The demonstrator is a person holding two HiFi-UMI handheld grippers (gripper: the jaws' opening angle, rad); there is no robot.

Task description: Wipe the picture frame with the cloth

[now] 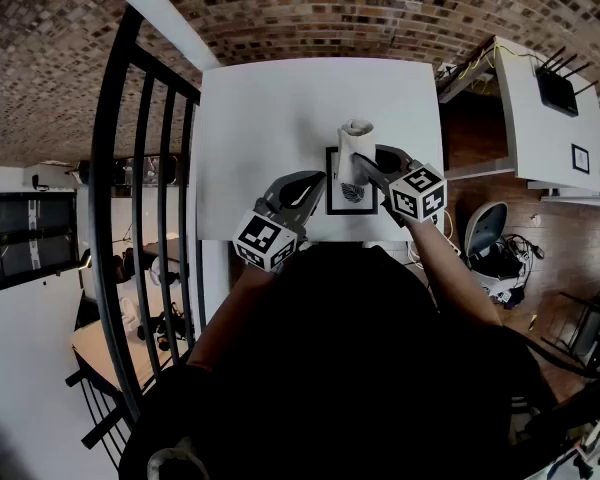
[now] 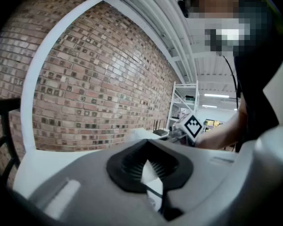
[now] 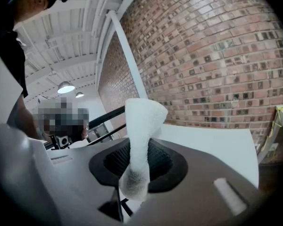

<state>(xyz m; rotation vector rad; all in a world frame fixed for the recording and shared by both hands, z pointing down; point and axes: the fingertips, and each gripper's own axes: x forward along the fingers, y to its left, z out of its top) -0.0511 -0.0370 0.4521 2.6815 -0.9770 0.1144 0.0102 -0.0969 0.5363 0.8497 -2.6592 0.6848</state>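
A black picture frame (image 1: 345, 200) with a white mat and a dark leaf print lies flat near the front edge of the white table (image 1: 270, 118). My left gripper (image 1: 315, 183) meets the frame's left edge. In the left gripper view it (image 2: 153, 173) is shut, with the frame's white mat and black border (image 2: 153, 188) between the pads. My right gripper (image 1: 365, 168) sits over the frame's upper part and is shut on a rolled white cloth (image 1: 355, 138). The cloth (image 3: 141, 140) stands up from between its pads (image 3: 137, 173).
A black metal railing (image 1: 145, 168) runs along the table's left side. To the right stands a white desk (image 1: 540, 128) with a black router (image 1: 560, 90), and a chair (image 1: 485, 238) sits below it. A brick wall rises behind the table.
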